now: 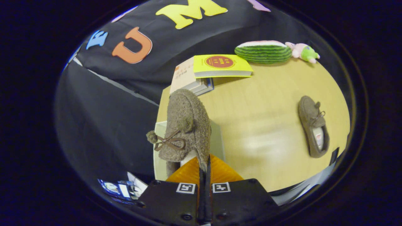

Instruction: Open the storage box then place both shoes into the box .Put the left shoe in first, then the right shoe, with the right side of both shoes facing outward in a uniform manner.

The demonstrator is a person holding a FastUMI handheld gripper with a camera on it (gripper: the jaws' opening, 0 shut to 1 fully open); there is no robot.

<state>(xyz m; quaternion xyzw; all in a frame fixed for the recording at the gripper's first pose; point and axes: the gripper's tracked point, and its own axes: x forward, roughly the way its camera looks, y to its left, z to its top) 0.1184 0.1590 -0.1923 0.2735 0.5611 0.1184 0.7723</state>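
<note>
A fuzzy brown shoe with a bow and pompoms hangs just ahead of my gripper, whose fingers are pressed together on the shoe's heel rim. The shoe is lifted, toe pointing away, above a pale storage box that stands at the table's near left corner; most of the box is hidden behind the shoe. The second brown shoe lies flat on the wooden table, off to the right, its opening toward me.
A stack of books with a yellow book on top sits beyond the held shoe. A watermelon-shaped plush and a small pink and green toy lie at the table's far edge.
</note>
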